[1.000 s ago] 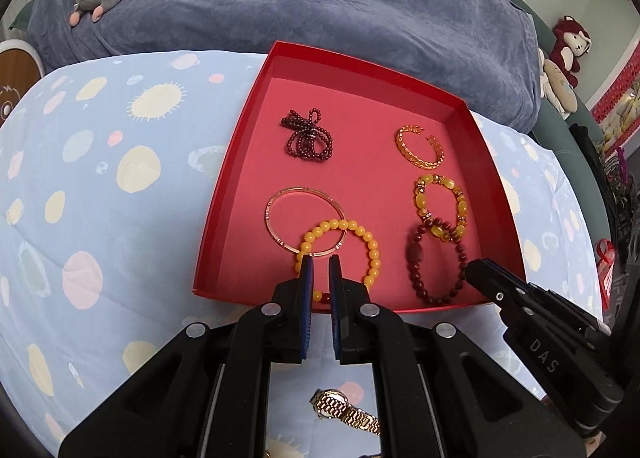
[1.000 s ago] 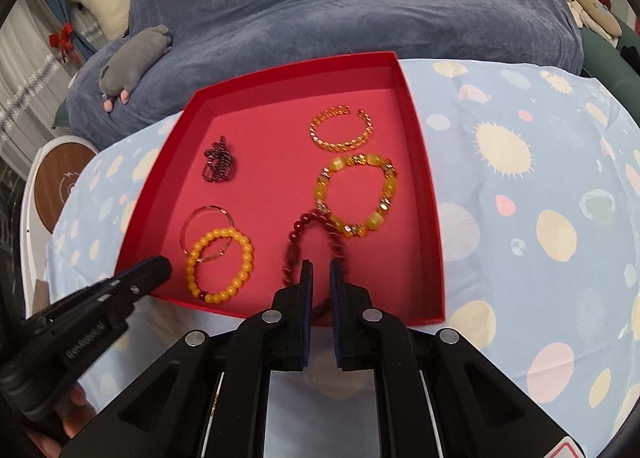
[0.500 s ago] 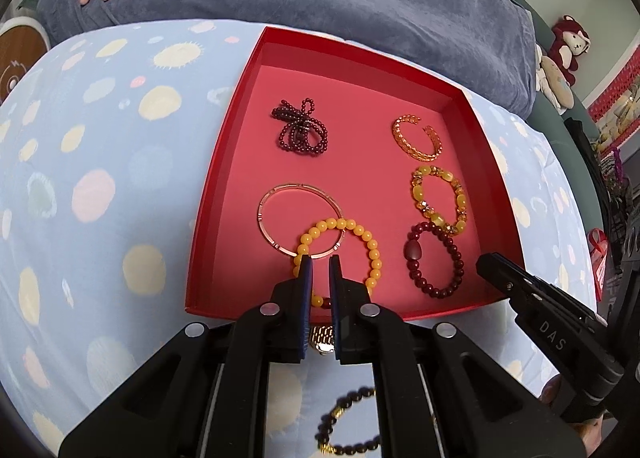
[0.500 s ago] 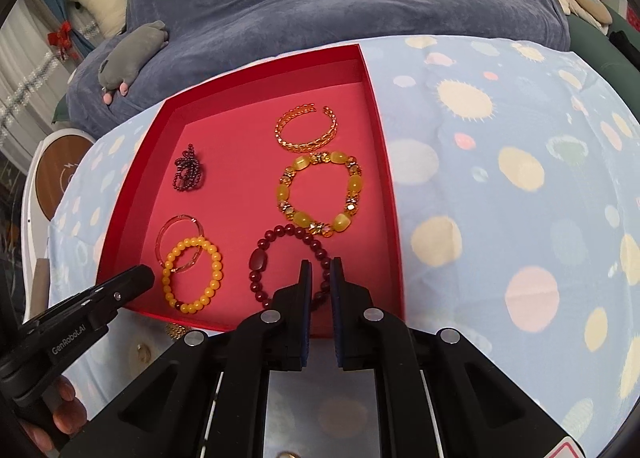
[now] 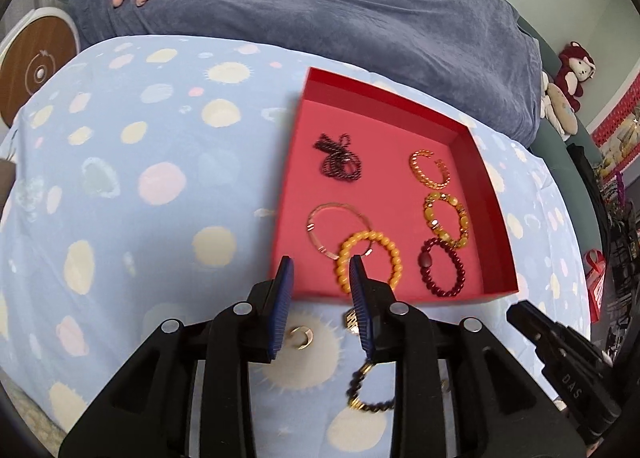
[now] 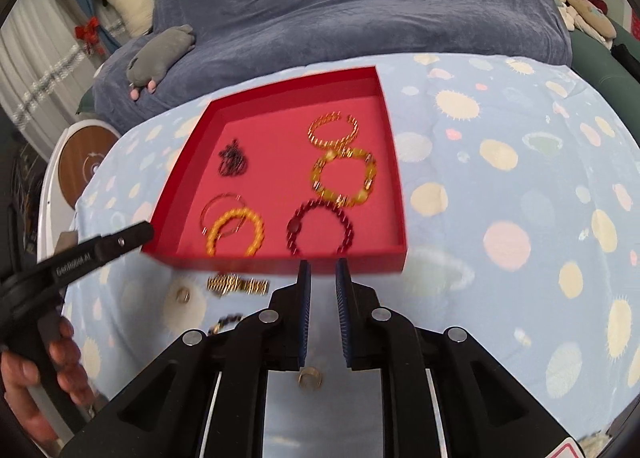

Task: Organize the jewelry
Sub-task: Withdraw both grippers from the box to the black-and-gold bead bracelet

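Jewelry fills the red tray on the spotted blue cloth: a dark beaded tangle at the far left, a gold chain cuff at the far right, a chunky amber bracelet just nearer than the cuff, a dark red bead bracelet touching the amber one at its near side, and a thin bangle overlapped by an orange bead bracelet by the tray's near wall. My left gripper stands with its blue pads spread apart and nothing between them, hanging over the tray's near left corner. On the cloth in front of the tray lie a small gold ring, seen between my left fingers, a gold watch and a black bead bracelet, both partly hidden behind my left fingers. My right gripper has its pads parted by a narrower gap, also empty, just short of the tray's near wall, with another small ring on the cloth beneath it. The right view is blurred, so fine detail there is hard to tell.
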A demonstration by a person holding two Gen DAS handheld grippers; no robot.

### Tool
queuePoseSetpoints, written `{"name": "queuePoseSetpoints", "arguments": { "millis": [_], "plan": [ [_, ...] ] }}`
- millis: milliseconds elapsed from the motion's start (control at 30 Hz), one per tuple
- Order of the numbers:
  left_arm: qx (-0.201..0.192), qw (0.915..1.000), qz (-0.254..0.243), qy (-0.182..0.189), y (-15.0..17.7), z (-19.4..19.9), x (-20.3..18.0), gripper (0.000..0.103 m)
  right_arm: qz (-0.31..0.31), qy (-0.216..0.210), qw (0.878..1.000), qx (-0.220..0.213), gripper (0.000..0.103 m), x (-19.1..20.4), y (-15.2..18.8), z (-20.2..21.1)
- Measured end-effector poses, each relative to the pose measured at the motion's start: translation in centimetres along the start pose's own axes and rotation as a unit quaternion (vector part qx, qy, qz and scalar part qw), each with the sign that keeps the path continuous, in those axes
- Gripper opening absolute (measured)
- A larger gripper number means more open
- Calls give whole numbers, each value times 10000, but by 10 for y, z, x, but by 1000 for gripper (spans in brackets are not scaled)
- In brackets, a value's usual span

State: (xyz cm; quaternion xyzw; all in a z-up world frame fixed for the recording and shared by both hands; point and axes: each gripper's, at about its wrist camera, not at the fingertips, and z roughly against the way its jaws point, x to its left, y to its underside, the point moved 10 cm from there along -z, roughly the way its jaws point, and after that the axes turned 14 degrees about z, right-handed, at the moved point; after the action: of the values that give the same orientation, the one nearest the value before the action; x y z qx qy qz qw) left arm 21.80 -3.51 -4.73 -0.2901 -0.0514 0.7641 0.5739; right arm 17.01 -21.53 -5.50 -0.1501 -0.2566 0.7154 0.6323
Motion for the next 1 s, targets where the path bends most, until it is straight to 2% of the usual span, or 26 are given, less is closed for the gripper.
{"name": "queuePoseSetpoints", "arguments": {
  "millis": [200,467,733,1000],
  "plan": [
    [48,9994,299,-146,21,15,38,28,-34,-188,9995,255,15,23,37,-3],
    [276,9987,274,-335,53,11,61,28,-61,-290,9985,460,15,41,66,-8],
    [387,9988,99,-292,74,4,53,28,76,-311,9980,543,15,52,63,-17],
    [448,9984,92,-325,78,1,53,28,133,-235,9974,661,15,58,54,-40]
  ]
}}
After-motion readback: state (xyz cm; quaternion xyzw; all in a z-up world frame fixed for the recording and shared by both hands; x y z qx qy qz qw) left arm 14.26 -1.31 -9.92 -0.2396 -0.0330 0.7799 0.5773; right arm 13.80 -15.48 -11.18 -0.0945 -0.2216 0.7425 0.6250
